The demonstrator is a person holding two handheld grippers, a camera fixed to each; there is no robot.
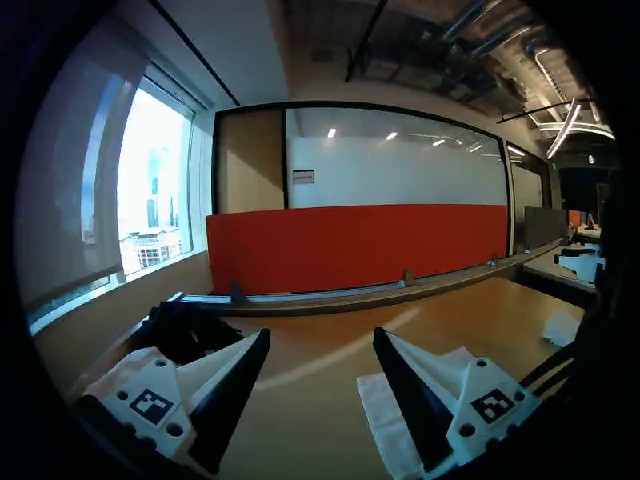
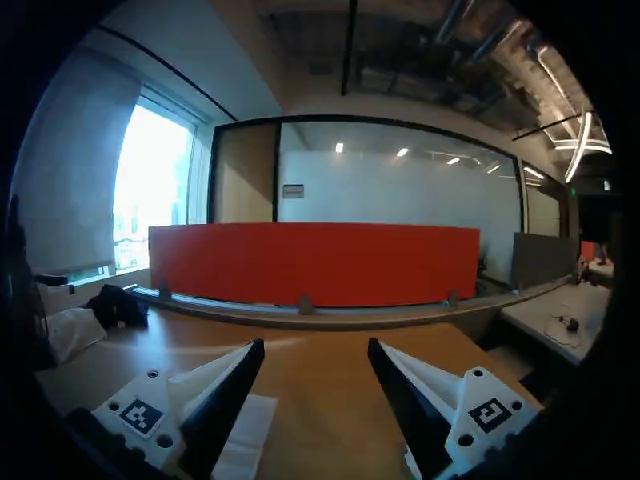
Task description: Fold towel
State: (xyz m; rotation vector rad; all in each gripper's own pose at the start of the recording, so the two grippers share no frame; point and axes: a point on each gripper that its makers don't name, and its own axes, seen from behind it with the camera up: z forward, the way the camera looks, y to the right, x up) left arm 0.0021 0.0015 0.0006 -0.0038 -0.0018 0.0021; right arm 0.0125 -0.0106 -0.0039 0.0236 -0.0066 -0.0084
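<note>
Hovering above the light brown wooden desk (image 1: 312, 408), the left gripper (image 1: 320, 332) is holding its fingers apart, gripping nothing; the flat white cloth towel (image 1: 382, 404) is lying at the lower right of its frame. The right gripper (image 2: 314, 342) is also standing open-fingered, the towel (image 2: 250, 432) lying at lower left.

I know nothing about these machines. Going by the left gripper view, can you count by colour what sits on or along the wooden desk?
White: 2, the towel and a smaller crumpled piece
Black: 1, a bundle
Red: 1, the divider screen
Total: 4
</note>
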